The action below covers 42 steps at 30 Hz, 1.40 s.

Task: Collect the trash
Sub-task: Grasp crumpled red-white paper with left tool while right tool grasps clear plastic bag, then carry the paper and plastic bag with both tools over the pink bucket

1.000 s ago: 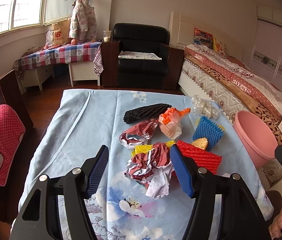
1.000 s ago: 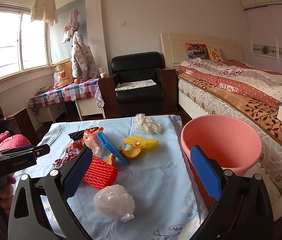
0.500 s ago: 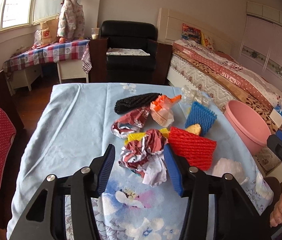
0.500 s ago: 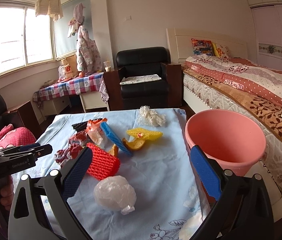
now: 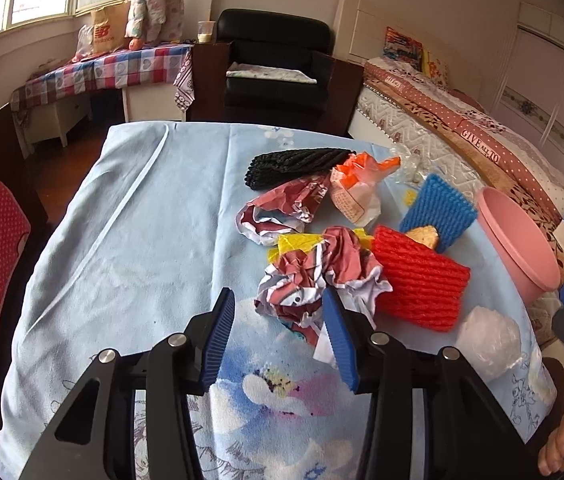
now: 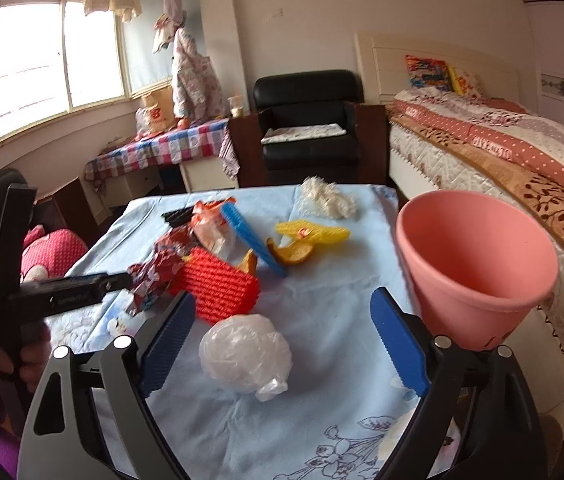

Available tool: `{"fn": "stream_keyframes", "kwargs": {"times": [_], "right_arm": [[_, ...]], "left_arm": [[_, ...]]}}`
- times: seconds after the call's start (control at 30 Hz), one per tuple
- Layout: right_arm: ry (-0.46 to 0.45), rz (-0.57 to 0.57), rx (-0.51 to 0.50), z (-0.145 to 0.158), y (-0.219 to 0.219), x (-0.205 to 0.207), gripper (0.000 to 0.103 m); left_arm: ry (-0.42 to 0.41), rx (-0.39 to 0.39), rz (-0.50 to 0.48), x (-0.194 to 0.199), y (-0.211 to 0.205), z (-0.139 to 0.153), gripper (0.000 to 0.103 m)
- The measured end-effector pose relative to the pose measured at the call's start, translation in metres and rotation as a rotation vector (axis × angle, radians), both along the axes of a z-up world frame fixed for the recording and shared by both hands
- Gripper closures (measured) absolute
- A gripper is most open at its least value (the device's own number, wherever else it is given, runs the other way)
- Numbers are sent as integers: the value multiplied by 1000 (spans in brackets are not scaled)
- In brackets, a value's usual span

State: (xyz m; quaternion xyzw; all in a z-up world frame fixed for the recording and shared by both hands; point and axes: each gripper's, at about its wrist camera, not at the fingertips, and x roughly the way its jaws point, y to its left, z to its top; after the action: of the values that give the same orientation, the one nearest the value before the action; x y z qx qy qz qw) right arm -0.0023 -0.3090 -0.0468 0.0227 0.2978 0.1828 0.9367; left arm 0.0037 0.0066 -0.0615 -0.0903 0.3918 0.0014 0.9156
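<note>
A crumpled red-and-white wrapper (image 5: 313, 276) lies on the blue flowered tablecloth (image 5: 142, 240). My left gripper (image 5: 280, 320) is low over its near end with the jaws closing. The right pad touches the wrapper, while a gap remains at the left pad. A white plastic bag ball (image 6: 246, 354) sits between the closing jaws of my right gripper (image 6: 283, 332), and neither pad touches it. The pink bucket (image 6: 477, 264) stands off the table's right edge. A red foam net (image 5: 421, 276) lies beside the wrapper.
Further trash lies beyond: a blue foam net (image 5: 437, 208), a black foam net (image 5: 293, 164), an orange-and-white bag (image 5: 353, 192), a yellow net with peel (image 6: 313, 236) and clear plastic (image 6: 327, 200). A bed (image 6: 501, 140) runs along the right. A black armchair (image 5: 278, 64) stands behind the table.
My left gripper has sunk toward the crumpled wrapper and its jaws have narrowed around the wrapper's near end. The right gripper's jaws have narrowed a little and tilted down over the plastic ball.
</note>
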Motion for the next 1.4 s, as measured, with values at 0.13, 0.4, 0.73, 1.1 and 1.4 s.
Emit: {"fn": "stream_keyframes", "kwargs": {"times": [0.13, 0.4, 0.73, 1.1, 1.4], "right_arm": [[30, 35, -17, -7, 6, 1, 17], [113, 55, 1, -21, 8, 8, 24], [170, 78, -7, -32, 11, 15, 42], [205, 116, 32, -34, 8, 15, 79], [129, 96, 98, -11, -11, 7, 85]], "left_arm": [[17, -7, -6, 10, 0, -4, 58], [18, -9, -35, 17, -4, -10, 80], [-18, -8, -68, 3, -6, 2, 88], [-94, -34, -58, -18, -7, 35, 88], [-146, -45, -95, -27, -29, 63, 88]]}}
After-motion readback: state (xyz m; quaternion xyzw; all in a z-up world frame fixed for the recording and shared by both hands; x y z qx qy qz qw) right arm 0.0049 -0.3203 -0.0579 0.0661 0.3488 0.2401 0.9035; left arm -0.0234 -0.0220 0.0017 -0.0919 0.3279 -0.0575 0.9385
